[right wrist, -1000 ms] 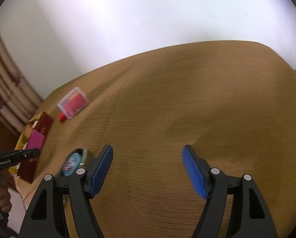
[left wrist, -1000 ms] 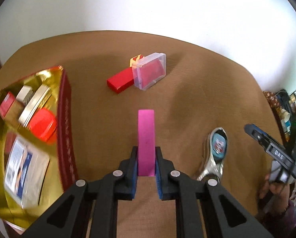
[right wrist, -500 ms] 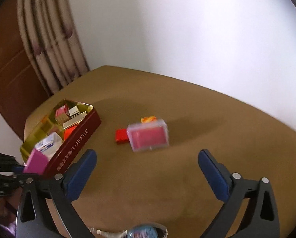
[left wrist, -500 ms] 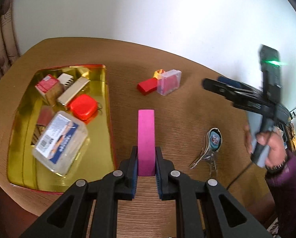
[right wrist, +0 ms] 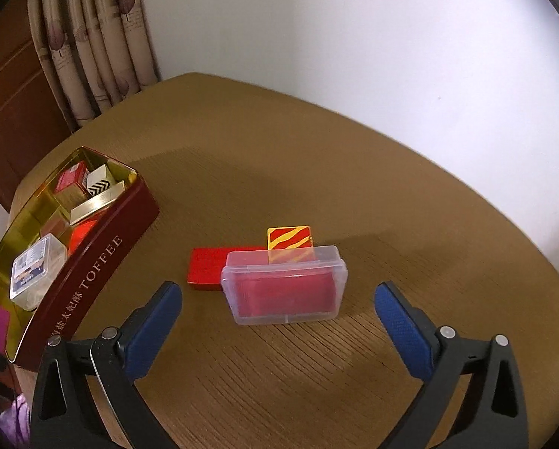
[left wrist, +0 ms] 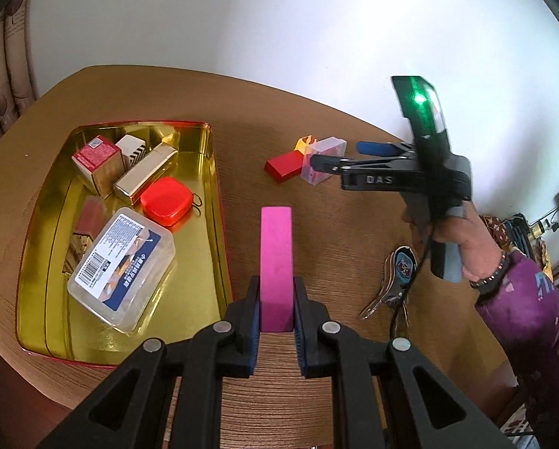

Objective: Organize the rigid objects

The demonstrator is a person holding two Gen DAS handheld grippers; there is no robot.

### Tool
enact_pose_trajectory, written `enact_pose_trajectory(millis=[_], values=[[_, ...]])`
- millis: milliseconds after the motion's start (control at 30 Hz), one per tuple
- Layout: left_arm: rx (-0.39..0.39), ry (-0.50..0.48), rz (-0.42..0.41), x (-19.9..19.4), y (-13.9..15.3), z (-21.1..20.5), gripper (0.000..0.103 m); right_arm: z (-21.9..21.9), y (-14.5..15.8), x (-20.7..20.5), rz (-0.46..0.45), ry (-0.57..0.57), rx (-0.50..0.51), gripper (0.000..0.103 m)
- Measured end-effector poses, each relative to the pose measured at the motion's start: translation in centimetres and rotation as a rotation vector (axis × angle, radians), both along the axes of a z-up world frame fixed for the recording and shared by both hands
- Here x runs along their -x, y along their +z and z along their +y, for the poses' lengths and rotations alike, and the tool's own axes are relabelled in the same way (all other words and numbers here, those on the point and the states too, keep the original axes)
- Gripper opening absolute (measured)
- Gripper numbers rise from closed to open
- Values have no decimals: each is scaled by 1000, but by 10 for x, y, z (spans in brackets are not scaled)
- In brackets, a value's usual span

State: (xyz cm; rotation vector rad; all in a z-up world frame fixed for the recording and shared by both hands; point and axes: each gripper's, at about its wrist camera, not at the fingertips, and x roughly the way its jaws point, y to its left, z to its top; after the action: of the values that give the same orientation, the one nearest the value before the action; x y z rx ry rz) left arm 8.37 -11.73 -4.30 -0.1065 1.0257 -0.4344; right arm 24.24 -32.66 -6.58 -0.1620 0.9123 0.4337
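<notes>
The left gripper, clamped on the pink block, has swung from mid-table to just beside the gold tin's right rim, while the right gripper, jaws wide, now lines up on the clear case mid-table, likely the next pick.

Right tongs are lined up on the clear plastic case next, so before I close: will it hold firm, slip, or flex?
The clear plastic case lies flat and low, so it probably won't tip. Its smooth, glossy walls may slip, and thin plastic could flex under a hard squeeze. It looks light. The red box and striped card sit close behind it and may get nudged. The right tongs stand open wide enough.
</notes>
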Motion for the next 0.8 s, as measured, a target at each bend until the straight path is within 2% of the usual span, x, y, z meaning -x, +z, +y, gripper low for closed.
enact_pose_trajectory(millis=[133, 167, 200, 233, 433, 500, 667, 800], values=[[4, 1, -4, -2, 3, 2, 15, 0, -12, -13, 29, -5, 9, 102], [2, 5, -5, -2, 3, 2, 15, -1, -14, -15, 35, -8, 10, 97], [2, 8, -5, -4, 3, 3, 15, -1, -17, -16, 43, -9, 3, 77], [8, 13, -6, -4, 3, 5, 15, -2, -19, -18, 63, -4, -11, 68], [9, 57, -14, -4, 9, 21, 15, -5, -14, -2, 48, 8, 6, 69], [7, 70, -23, -3, 13, 30, 15, -10, -6, 7, 39, 3, -21, 69], [-7, 114, -55, 0, 27, 50, 15, -25, 30, 44, -12, -10, -107, 69], [-15, 126, -57, 8, 34, 63, 15, -18, 61, 72, -71, 15, -152, 69]])
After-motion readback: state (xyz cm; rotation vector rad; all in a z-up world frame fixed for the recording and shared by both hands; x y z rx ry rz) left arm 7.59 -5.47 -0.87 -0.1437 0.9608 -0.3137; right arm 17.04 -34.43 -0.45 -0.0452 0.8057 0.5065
